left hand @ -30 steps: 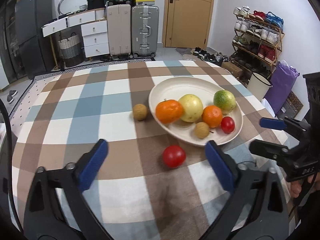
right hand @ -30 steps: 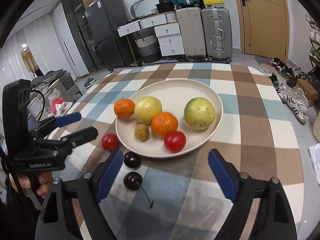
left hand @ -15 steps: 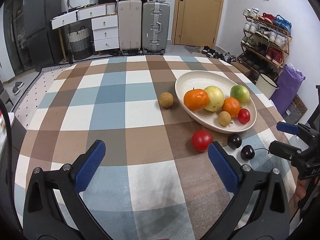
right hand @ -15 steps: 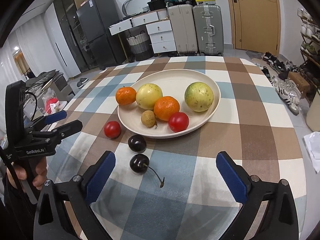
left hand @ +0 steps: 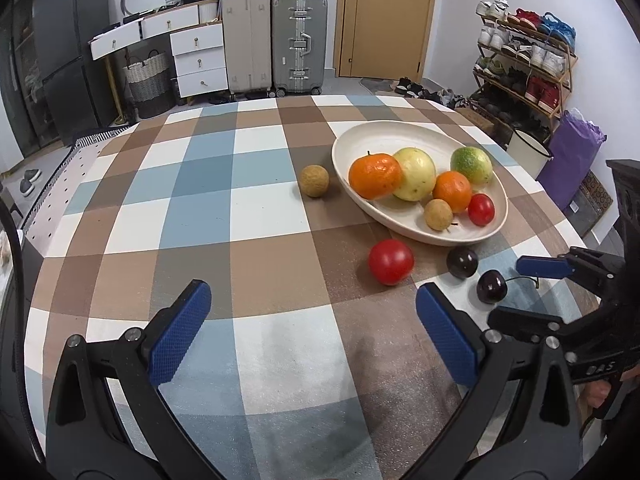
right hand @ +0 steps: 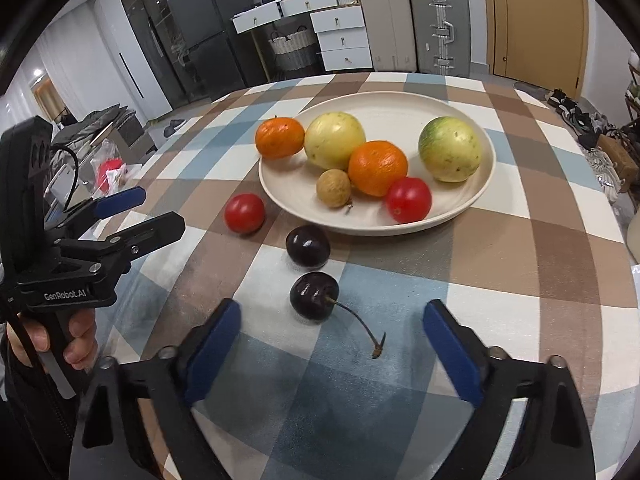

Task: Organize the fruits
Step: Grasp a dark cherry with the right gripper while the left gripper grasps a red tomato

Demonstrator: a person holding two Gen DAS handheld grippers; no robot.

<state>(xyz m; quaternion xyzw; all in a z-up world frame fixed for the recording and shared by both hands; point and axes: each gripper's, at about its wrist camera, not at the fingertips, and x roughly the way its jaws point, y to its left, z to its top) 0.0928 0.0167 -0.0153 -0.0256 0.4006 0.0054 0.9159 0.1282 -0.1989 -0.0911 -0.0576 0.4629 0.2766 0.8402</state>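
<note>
Just beyond the wide-open, empty right hand-held gripper lies a stemmed cherry, a second cherry past it near the plate. Over bare worktop the left hand-held gripper hovers, also wide and empty, a tomato ahead. Gathering loose fruit seems underway; next, the right gripper should straddle the near cherry and close gently.

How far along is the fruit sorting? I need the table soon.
Six fruits already sit in the cream plate. Nothing is in hand: the left tool and right tool are both open and hold nothing. Left on the tablecloth: a red tomato, a stemless dark cherry, a stemmed cherry nearest the right tool, and a brown longan beside the plate's far side.
</note>
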